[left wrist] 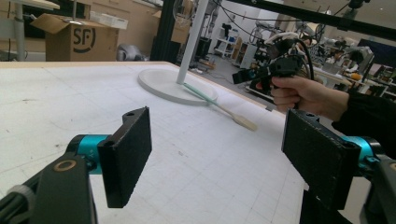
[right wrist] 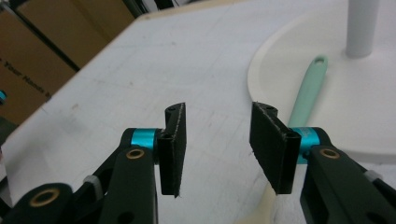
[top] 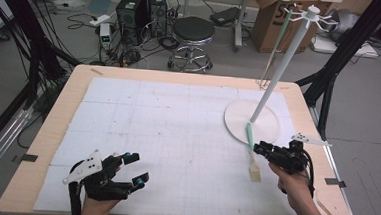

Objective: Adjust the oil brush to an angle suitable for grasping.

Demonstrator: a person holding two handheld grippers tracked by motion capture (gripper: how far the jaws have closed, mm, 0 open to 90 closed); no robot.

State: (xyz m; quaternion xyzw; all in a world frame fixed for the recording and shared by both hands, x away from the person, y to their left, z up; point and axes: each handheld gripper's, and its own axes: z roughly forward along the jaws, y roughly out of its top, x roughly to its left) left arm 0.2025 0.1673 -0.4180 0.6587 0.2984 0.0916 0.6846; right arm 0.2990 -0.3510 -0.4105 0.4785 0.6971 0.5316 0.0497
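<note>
1. Claw on the right [top: 259,147] sits at the lower right of the high view, held by the right hand [top: 294,181], jaws half spread with nothing between them. In the right gripper view the spatula [right wrist: 306,93] passes behind and outside the right-hand jaw, not through the gap. The biggest risk, as I judge it: if the jaws close from here they meet on air, or the right pad comes down on top of the handle and pushes it sideways.

2. Bench [top: 52,124] and its white gridded mat [top: 167,131] are flat and smooth, so a nudged spatula can slide or spin away instead of being caught.

3. Hanging stand [top: 281,73] rises tilted from its round base [top: 237,121] at the centre right of the high view. The claw works just beside it; a sideways swing could knock the pole and rock the stand.

4. Left claw [top: 133,170], lower left of the high view, is spread wide and empty, well apart from the work. Small risk: it is too far off to steady anything.

5. Spatula itself: mint handle end resting on the base rim, pale blade [top: 255,172] on the mat below. It bridges a step, so pressing one end may tip the other up and spoil a pinch.
</note>
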